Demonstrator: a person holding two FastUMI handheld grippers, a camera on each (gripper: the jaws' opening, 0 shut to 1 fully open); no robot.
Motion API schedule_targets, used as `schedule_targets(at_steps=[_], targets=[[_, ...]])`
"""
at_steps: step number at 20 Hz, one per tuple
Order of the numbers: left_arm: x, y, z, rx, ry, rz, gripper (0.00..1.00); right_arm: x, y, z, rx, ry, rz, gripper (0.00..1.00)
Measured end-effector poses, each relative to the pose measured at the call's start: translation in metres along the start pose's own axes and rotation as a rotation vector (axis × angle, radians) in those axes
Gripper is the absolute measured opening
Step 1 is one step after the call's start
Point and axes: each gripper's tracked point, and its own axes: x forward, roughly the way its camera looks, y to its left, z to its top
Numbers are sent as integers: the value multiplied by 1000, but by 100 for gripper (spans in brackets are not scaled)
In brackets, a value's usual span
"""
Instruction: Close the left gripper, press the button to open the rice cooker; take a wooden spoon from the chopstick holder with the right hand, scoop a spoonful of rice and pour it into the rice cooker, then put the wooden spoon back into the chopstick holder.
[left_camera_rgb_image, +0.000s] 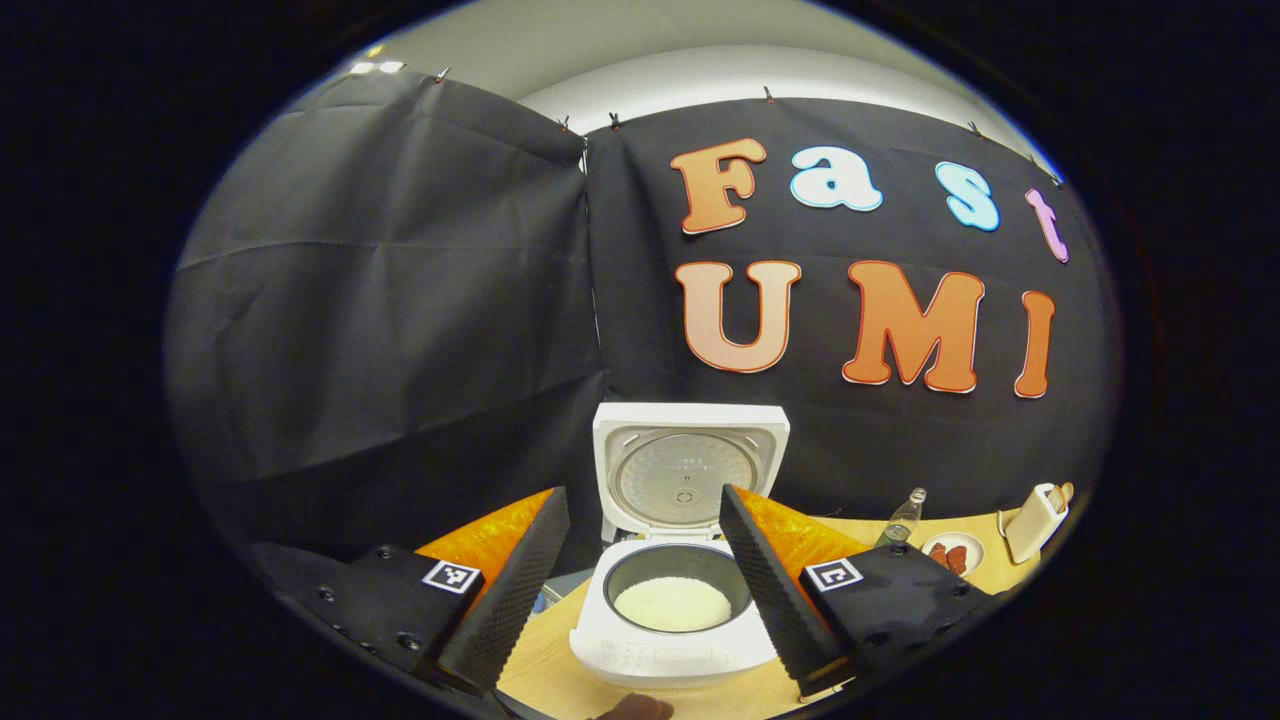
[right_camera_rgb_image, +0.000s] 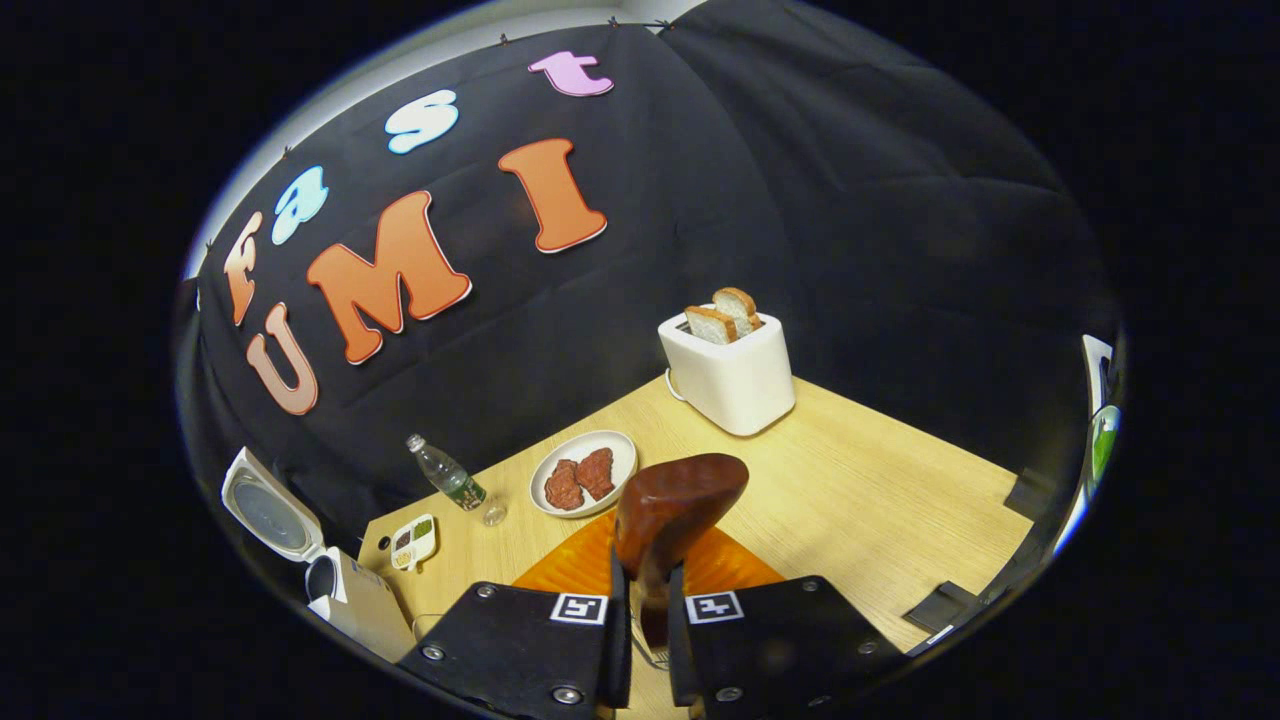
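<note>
Two grippers are mine: the left spread wide before the open rice cooker, the right clenched on the wooden spoon.

In the left gripper view, my left gripper (left_camera_rgb_image: 640, 590) has its fingers far apart and holds nothing; between them stands the rice cooker (left_camera_rgb_image: 672, 590), lid tipped up against the booth's wall, with a pale bed of rice (left_camera_rgb_image: 672, 604) in the inner pot. In the right gripper view, my right gripper (right_camera_rgb_image: 648, 625) pinches the handle of the wooden spoon (right_camera_rgb_image: 675, 515) from both sides, its bowl rising above the wooden table (right_camera_rgb_image: 860, 500); whether the bowl carries rice I cannot tell from this side. Beyond it sit a plate of meat (right_camera_rgb_image: 583, 472), a water bottle (right_camera_rgb_image: 447, 474) and a toaster (right_camera_rgb_image: 728, 370) with two bread slices, well apart from the cooker.
</note>
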Motion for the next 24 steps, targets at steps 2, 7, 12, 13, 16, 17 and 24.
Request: schedule_targets(at_steps=[2, 7, 12, 13, 16, 17, 24], targets=[[3, 3, -4, -8, 3, -15, 100, -12, 22, 9, -10, -21, 21, 14], [14, 2, -25, -44, 32, -55, 99, -34, 84, 5, -64, -43, 92, 14], [21, 8, -24, 11, 9, -93, 99, -38, 141, -43, -159, -6, 155, 14], [22, 9, -28, 22, 11, -104, 99, -37, 151, -54, -177, -1, 163, 14], [25, 16, -35, 41, 26, -128, 99, -31, 171, -91, -218, 41, 170, 14], [27, 19, -38, 48, 27, -131, 99, -28, 174, -99, -233, 47, 164, 14], [35, 25, -57, 62, 70, -164, 100, 3, 158, -134, -399, 61, 45, 15]])
